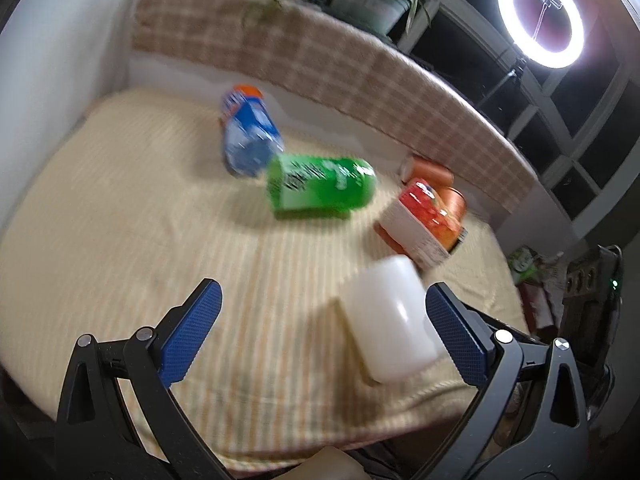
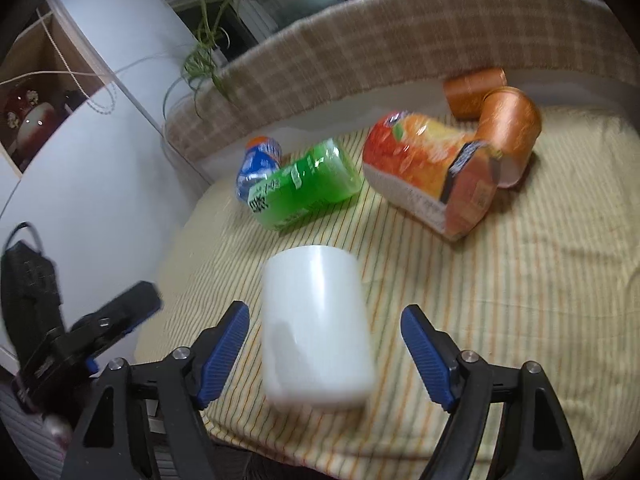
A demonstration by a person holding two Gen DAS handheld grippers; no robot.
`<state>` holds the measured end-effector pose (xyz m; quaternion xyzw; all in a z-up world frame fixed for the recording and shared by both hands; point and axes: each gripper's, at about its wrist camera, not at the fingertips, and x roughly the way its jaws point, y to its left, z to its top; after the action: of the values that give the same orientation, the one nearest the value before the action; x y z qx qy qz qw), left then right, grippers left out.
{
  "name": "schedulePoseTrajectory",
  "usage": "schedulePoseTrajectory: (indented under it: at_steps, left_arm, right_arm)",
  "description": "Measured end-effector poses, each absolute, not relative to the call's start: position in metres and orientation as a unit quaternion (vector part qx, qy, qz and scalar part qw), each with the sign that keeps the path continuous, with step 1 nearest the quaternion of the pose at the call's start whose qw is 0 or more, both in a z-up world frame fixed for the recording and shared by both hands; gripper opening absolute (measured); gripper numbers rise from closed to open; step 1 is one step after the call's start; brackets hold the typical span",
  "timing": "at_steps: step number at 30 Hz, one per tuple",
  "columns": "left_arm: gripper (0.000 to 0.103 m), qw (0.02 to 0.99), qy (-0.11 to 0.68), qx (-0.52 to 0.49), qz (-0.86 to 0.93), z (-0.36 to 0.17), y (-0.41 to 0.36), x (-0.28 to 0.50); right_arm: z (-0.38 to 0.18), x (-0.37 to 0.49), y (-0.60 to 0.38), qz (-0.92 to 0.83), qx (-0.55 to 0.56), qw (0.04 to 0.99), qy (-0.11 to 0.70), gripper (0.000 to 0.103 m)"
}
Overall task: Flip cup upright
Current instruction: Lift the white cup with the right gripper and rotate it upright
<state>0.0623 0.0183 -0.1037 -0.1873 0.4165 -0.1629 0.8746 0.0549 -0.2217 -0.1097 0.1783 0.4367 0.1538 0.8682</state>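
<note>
A white plastic cup (image 2: 316, 328) rests on the striped cloth near the table's front edge, closed end up and leaning a little. My right gripper (image 2: 324, 340) is open, its blue pads on either side of the cup, not touching. In the left wrist view the cup (image 1: 390, 318) lies close to the right pad (image 1: 456, 336) of my open left gripper (image 1: 320, 324). The left gripper (image 2: 112, 320) shows at the left of the right wrist view.
A green bottle (image 2: 308, 190), a blue bottle (image 2: 258, 164), an orange juice carton (image 2: 432, 172) and two orange cups (image 2: 508, 128) lie at the back of the table. A checked cushion (image 2: 360, 44) rims the far side. A ring light (image 1: 540, 16) stands at the right.
</note>
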Motion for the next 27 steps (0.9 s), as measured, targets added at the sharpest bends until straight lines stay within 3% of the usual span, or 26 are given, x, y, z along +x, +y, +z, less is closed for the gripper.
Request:
schedulePoseTrajectory:
  at_steps: [8,22,25,27]
  left_arm:
    - [0.101,0.794,0.491,-0.271,-0.232,-0.13,-0.004,0.089]
    - [0.094,0.745,0.543,-0.309,-0.232,-0.16,-0.019,0.114]
    - [0.085,0.744,0.547,-0.308,-0.231,-0.163,-0.022,0.117]
    - [0.084,0.742,0.549,-0.309,-0.23,-0.165,-0.024,0.118]
  right_arm:
    - [-0.1,0.019,-0.27,0.102,0.182,0.885,0.416,0.081]
    - [-0.122,-0.016,-0.33,0.025,0.229,0.876,0.424,0.081]
    - [-0.124,-0.017,-0.33,0.024,0.23,0.875,0.425,0.081]
    - [-0.124,-0.017,-0.33,0.024,0.228,0.876,0.425,0.081]
